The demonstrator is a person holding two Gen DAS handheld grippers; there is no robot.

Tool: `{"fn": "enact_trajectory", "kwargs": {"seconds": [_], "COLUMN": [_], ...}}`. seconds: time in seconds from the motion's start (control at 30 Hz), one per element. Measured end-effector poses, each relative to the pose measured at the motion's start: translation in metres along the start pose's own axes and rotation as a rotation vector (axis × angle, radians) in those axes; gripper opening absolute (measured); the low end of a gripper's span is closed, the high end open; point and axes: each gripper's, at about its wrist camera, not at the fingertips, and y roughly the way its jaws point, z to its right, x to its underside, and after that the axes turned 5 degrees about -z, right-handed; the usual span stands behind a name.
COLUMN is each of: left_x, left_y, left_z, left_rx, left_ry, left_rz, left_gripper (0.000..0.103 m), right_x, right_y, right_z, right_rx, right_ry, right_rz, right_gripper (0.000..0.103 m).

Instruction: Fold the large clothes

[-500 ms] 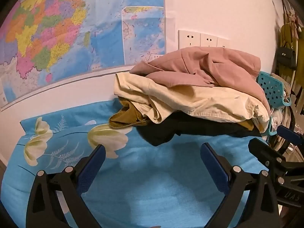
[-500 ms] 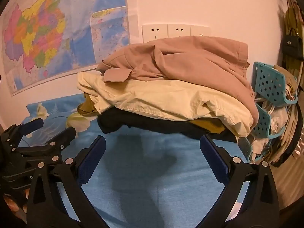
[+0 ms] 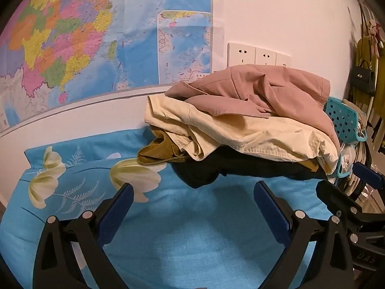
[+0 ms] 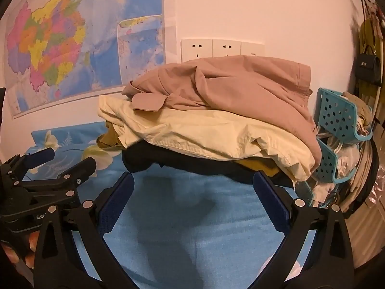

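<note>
Currently I have nothing folded: all garments sit in one untidy pile (image 3: pixel 240 125) against the wall, at the far side of the bed sheet (image 3: pixel 192 228).

Reading left to right:

1. A wall map (image 3: pixel 96 43) hangs above the sheet's flower-printed left end. This area holds no clothing.
2. My left gripper (image 3: pixel 192 207) hangs over bare blue sheet, angled down toward the pile. Its jaws stand wide apart with nothing between them.
3. The pile stacks as follows: black garment (image 4: pixel 168 161) at the bottom, mustard garment (image 3: pixel 158 149) poking out at the left edge, cream garment (image 4: pixel 204 132) above, pink garment (image 4: pixel 240 89) on top. All are crumpled.
4. My right gripper (image 4: pixel 192 204) hangs just beside the left one, nearer the pile's right end. Its jaws are likewise spread wide and empty.
5. A teal basket (image 4: pixel 341 118) holding more cloth stands at the far right, touching or just beside the pile; I cannot tell which.

Status, as I judge it: start of task. Remaining: pull one garment off, spread it flat on the bare sheet in front, fold, then repeat per item.
</note>
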Motion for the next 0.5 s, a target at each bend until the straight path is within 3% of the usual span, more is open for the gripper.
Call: {"fn": "enact_trajectory", "kwargs": {"seconds": [0.5], "left_x": [-0.0043], "left_y": [-0.0009], "left_z": [-0.0021], "left_rx": [0.002], "left_ry": [-0.013], "left_rz": [0.011], "left_gripper": [0.097], "right_x": [-0.0019], "right_y": [-0.0023], "right_z": [-0.0039], "right_rx": [0.008], "right_ry": [-0.014], "right_rz": [0.021], "right_gripper": [0.098]}}
